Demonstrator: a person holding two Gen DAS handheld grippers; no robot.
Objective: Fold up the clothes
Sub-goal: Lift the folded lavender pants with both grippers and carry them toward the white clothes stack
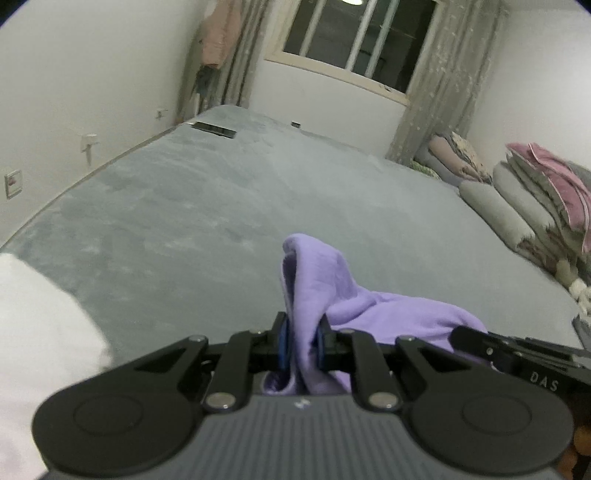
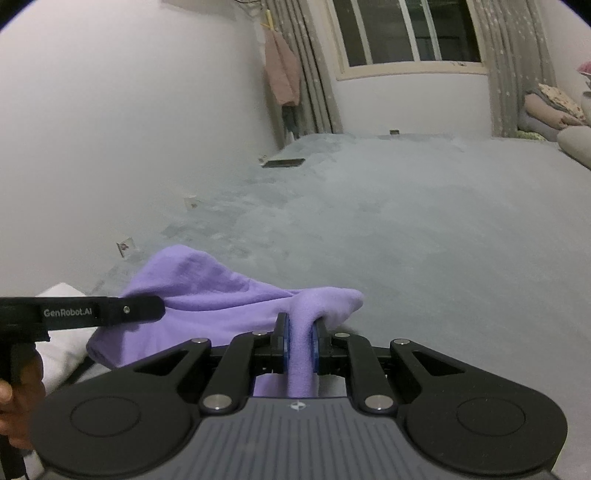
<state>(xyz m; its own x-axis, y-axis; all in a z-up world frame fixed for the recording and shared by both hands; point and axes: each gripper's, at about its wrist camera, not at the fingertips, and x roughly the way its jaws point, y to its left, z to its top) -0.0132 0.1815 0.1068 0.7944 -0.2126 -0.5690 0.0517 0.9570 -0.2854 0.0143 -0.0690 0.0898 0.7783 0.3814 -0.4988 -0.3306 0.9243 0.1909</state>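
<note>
The left gripper (image 1: pixel 303 345) and right gripper (image 2: pixel 300 347) each pinch a bunched edge of the lilac garment (image 2: pixel 207 291) — jaws nearly closed on cloth. Held above the near edge of the grey bed (image 1: pixel 221 206), probably to spread it for folding.

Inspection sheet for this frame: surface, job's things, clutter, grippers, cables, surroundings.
Surface: grey plush bed cover, mostly bare.
Job's things: purple garment held up between both grippers; white cloth at the near left.
Clutter: dark flat device at the far edge; folded bedding on the right.
Grippers: left gripper and right gripper each shut on purple fabric.
Cables: nothing seen.
Surroundings: window, curtains, pink garment hanging.
</note>
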